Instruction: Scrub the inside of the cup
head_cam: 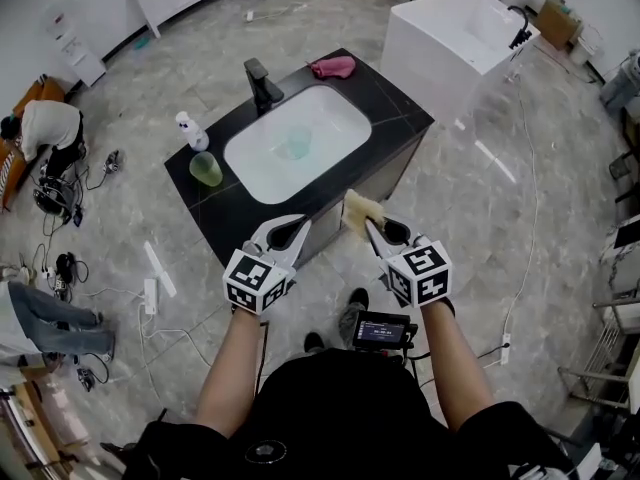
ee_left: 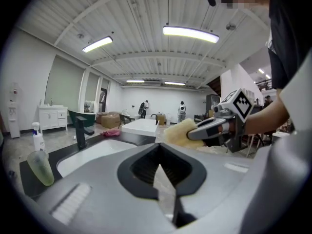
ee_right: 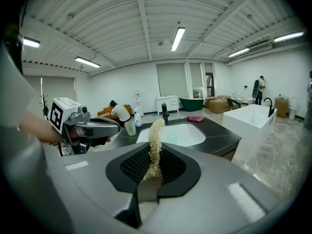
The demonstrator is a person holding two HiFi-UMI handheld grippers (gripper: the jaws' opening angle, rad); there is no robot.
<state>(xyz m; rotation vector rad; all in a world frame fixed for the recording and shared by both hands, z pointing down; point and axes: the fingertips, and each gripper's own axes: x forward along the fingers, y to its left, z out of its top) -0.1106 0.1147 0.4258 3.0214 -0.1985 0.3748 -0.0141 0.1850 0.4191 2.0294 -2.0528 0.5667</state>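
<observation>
1. Approach step: both claws hang short of the glossy black desk (head_cam: 395, 118), and scrubbing has not begun.
2. The left claw (head_cam: 290, 230) is closed on nothing. The right claw (head_cam: 368, 223) is clamped on a straw-coloured, fibrous scrubber (head_cam: 355, 208).
3. The pale green, see-through cup (head_cam: 206, 169) stands upright on the desk, just beside a white bottle (head_cam: 191, 133).
4. Next, I judge, the left claw must open to take the cup.

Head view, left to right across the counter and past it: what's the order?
green cup → black faucet → pink cloth → white bathtub. Left out: the white bottle, which overlaps the cup's span, and the sink basin, which spans under the faucet and cloth.
</observation>
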